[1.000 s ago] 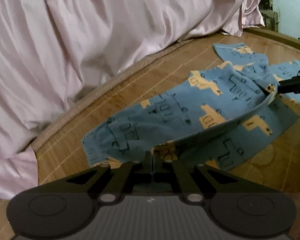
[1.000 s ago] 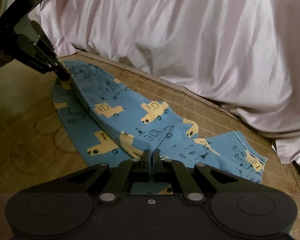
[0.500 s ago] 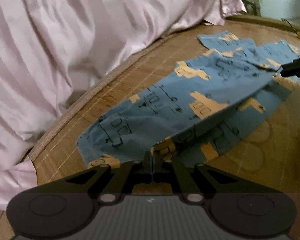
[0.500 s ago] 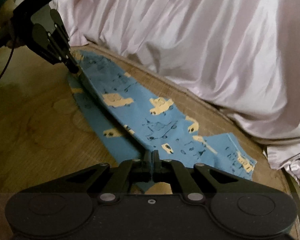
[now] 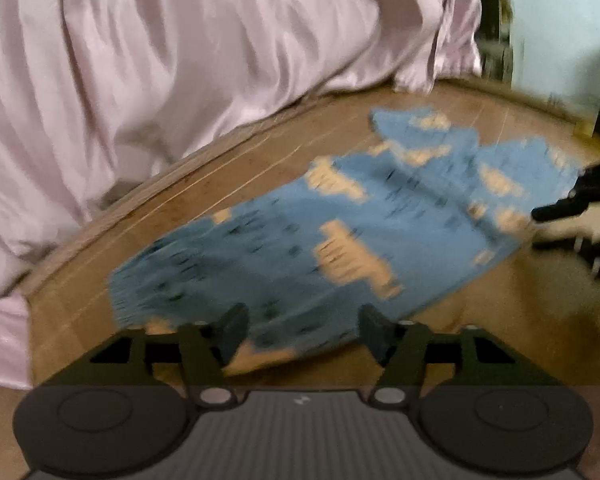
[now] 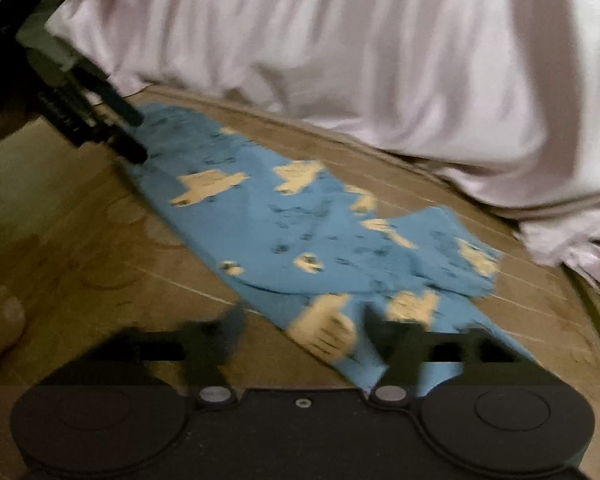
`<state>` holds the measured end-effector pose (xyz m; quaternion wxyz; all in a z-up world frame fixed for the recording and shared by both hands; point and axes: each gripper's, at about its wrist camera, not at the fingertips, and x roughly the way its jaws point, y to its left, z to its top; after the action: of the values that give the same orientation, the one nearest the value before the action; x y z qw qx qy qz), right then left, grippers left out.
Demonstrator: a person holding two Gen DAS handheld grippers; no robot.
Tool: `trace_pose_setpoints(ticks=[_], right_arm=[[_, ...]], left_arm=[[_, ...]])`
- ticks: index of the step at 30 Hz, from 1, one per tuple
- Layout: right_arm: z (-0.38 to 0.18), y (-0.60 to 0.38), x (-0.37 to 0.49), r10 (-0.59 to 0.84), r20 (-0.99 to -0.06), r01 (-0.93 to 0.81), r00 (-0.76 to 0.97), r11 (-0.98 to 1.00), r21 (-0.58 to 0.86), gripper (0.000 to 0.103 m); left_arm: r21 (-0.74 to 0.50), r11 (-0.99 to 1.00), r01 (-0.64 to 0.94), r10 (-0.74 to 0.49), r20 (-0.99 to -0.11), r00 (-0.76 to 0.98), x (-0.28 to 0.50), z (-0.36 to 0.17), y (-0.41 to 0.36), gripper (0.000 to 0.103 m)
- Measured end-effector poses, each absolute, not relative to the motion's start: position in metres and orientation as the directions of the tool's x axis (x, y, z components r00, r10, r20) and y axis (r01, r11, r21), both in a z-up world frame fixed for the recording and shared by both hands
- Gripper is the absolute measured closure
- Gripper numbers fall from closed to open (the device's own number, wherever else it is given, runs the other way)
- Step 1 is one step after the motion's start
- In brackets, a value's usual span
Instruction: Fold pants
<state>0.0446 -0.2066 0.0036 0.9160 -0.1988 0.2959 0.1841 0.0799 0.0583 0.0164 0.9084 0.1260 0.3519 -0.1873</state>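
1. Draped along the far edge of the bamboo mat (image 5: 228, 184): pink satin sheet (image 5: 180, 60), bunched in folds, covering the upper left of both wrist views.
2. Spread flat on the mat, near its far edge and running lengthwise beside the sheet: blue pants (image 5: 300, 232) printed with yellow vehicles, one leg laid over the other. Blurred in both views.
3. Left gripper (image 5: 300, 332): jaws just been opening, now set wide apart over the near cuff end of the pants; cloth lying between the fingers, pressed by neither one.
4. Seen from the right wrist view at the mat's left end: the same left gripper (image 6: 134, 136), black fingers spread beside the pants' far end.
5. Right gripper (image 6: 300, 330): jaws likewise just been opening, now spread wide; waist end of the pants lying between the fingers, gripped by neither.
6. At the right edge of the left wrist view: right gripper's dark fingers (image 5: 556, 210) just beside the pants' end.
7. Lower left of the right wrist view: bare toes (image 6: 0, 332) resting on the mat.
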Motion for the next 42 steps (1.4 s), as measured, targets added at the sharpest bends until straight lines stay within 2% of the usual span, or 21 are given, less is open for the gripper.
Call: trace_pose_setpoints(ticks=[1, 5, 9, 16, 20, 24, 28, 32, 35, 38, 42], right_arm=[[0.004, -0.212, 0.041, 0.173, -0.605, -0.415, 0.777, 0.863, -0.286, 0.001], [-0.004, -0.232, 0.034, -0.003, -0.591, -0.304, 0.807, 0.855, -0.419, 0.001], [-0.004, -0.259, 0.038, -0.114, -0.566, -0.149, 0.816, 0.905, -0.398, 0.001], [0.0, -0.288, 0.042, -0.155, -0.554, 0.015, 0.818, 0.968, -0.249, 0.001], [0.001, -0.292, 0.052, -0.117, -0.542, 0.013, 0.832, 0.981, -0.192, 0.001], [-0.004, -0.306, 0.101, -0.034, -0.551, -0.065, 0.834, 0.985, -0.158, 0.001], [-0.005, -0.332, 0.176, 0.132, -0.562, -0.188, 0.817, 0.981, -0.043, 0.001], [-0.004, -0.348, 0.252, 0.329, -0.624, -0.344, 0.709, 0.934, 0.1, 0.001], [0.001, -0.343, 0.293, 0.367, -0.673, -0.378, 0.642, 0.915, 0.138, 0.005], [0.005, -0.33, 0.325, 0.408, -0.743, -0.38, 0.531, 0.898, 0.222, 0.012], [0.02, -0.308, 0.348, 0.419, -0.805, -0.349, 0.42, 0.893, 0.282, 0.012]], left_arm=[[0.057, 0.897, 0.438, -0.288, -0.676, 0.678, 0.08, 0.019, 0.05, 0.026], [-0.087, 0.878, 0.471, -0.408, -0.651, 0.64, 0.088, 0.024, 0.015, 0.004], [-0.238, 0.857, 0.457, -0.493, -0.635, 0.594, 0.106, 0.019, -0.015, 0.0], [-0.345, 0.841, 0.417, -0.537, -0.626, 0.565, 0.137, 0.008, -0.054, 0.0], [-0.405, 0.805, 0.434, -0.589, -0.64, 0.494, 0.155, 0.003, -0.063, 0.0], [-0.461, 0.788, 0.408, -0.612, -0.656, 0.441, 0.175, -0.007, -0.064, 0.0], [-0.516, 0.733, 0.443, -0.679, -0.601, 0.422, 0.185, -0.002, -0.055, 0.0], [-0.482, 0.711, 0.512, -0.692, -0.606, 0.392, 0.204, 0.002, -0.057, 0.0], [-0.473, 0.693, 0.544, -0.708, -0.589, 0.391, 0.22, -0.002, -0.063, 0.0], [-0.533, 0.682, 0.501, -0.725, -0.581, 0.369, 0.239, -0.013, -0.066, 0.0], [-0.646, 0.652, 0.396, -0.756, -0.52, 0.397, 0.25, -0.031, -0.062, 0.0]])
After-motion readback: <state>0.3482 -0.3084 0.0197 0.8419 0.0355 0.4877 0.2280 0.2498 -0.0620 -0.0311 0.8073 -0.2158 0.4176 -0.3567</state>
